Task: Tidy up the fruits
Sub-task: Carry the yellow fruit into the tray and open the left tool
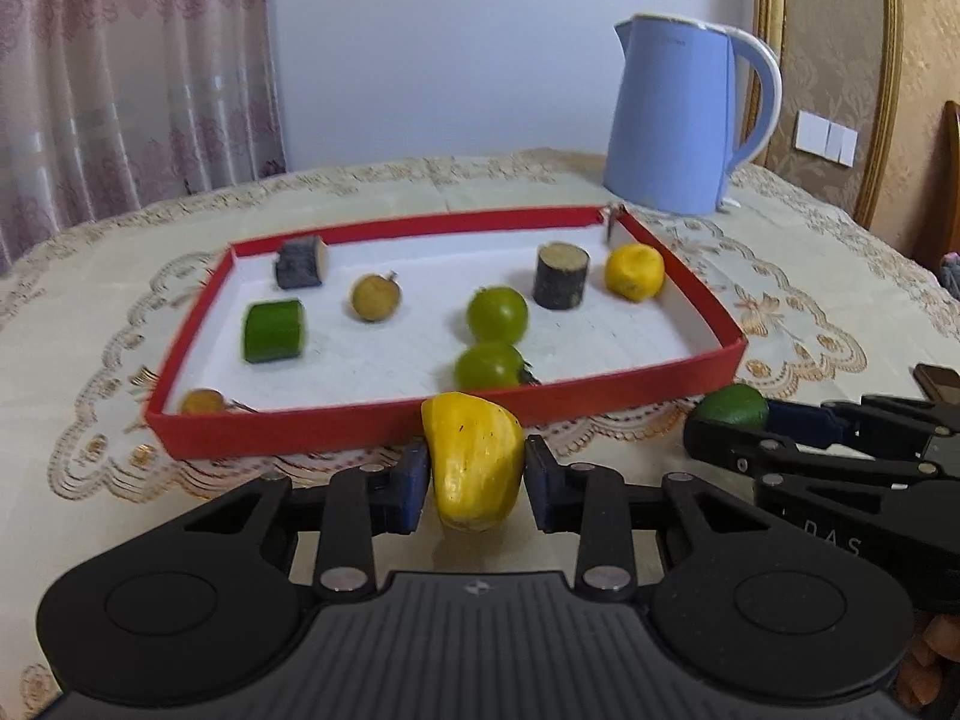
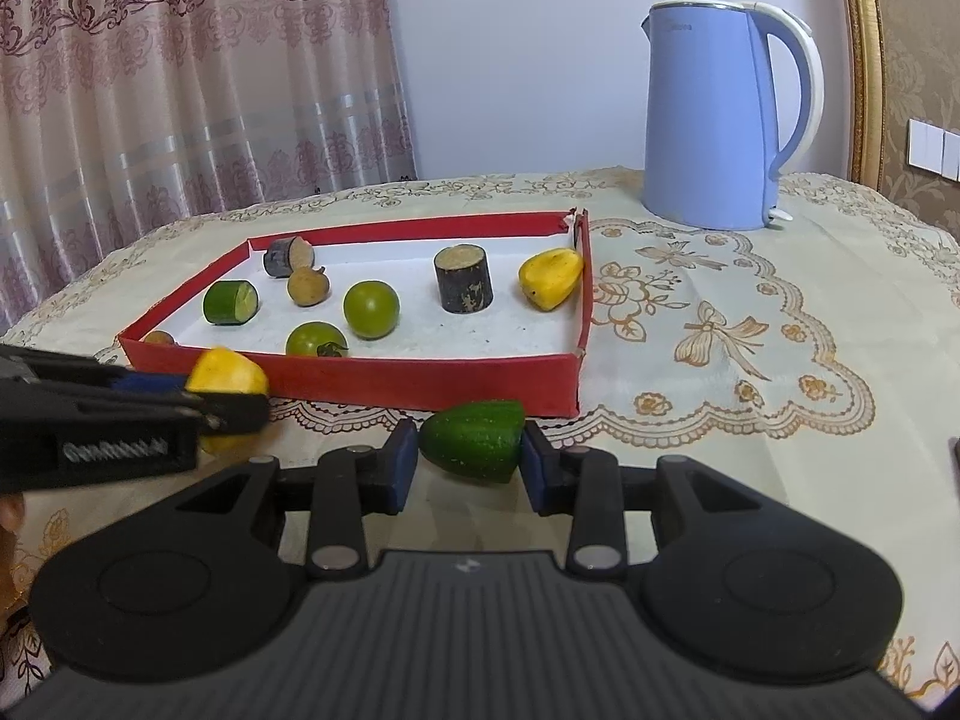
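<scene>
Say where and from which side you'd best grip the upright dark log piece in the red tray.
Grip the dark log piece across its curved bark sides, coming from above. It stands on end with its flat cut face up, and the green tomato and the yellow piece beside it seem to leave room for fingers.

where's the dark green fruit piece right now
In the right wrist view, the dark green fruit piece sits clamped in the right gripper, just outside the near wall of the red tray.
</scene>
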`<control>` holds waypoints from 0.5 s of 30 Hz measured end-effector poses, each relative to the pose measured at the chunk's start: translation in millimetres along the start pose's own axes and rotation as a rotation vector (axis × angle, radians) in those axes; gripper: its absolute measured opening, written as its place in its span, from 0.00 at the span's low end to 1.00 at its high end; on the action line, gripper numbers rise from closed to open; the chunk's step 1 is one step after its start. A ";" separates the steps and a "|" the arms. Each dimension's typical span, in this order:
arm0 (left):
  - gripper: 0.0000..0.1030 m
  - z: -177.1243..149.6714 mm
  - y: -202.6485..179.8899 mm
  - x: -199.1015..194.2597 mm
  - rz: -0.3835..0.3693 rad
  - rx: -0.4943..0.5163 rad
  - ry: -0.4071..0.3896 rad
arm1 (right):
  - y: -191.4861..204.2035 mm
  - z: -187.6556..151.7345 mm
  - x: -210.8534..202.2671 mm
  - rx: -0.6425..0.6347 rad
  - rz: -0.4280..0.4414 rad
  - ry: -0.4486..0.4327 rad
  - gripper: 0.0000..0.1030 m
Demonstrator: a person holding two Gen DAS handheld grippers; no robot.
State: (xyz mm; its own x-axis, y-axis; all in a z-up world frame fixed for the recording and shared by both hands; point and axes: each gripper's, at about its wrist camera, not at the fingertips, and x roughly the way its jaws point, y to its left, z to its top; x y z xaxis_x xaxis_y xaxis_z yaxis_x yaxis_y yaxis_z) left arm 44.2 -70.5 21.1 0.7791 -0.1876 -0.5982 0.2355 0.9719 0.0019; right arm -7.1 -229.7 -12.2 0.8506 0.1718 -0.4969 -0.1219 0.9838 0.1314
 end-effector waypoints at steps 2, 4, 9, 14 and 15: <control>0.31 2.4 2.8 -2.5 0.005 -0.001 -0.008 | 0.3 -0.1 0.1 -0.001 0.000 0.001 0.33; 0.31 5.0 4.8 -4.2 0.012 -0.002 -0.015 | 1.0 -0.4 0.4 -0.004 0.002 0.002 0.33; 0.31 9.3 7.5 -4.2 0.030 -0.003 -0.015 | 2.4 -0.9 -0.2 -0.012 0.002 0.001 0.33; 0.31 16.5 9.4 -7.0 0.063 0.007 -0.038 | 3.6 -1.0 -1.1 -0.018 0.000 -0.003 0.33; 0.31 18.7 9.9 -7.3 0.073 0.009 -0.044 | 3.8 -1.0 -1.2 -0.019 0.000 -0.003 0.33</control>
State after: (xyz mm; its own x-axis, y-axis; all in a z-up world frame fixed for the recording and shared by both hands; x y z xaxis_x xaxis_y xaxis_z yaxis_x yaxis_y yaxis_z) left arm 51.7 -62.1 40.5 0.8193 -0.1227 -0.5601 0.1825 0.9818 0.0518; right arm -9.0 -226.1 -11.9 0.8523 0.1716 -0.4941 -0.1313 0.9846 0.1155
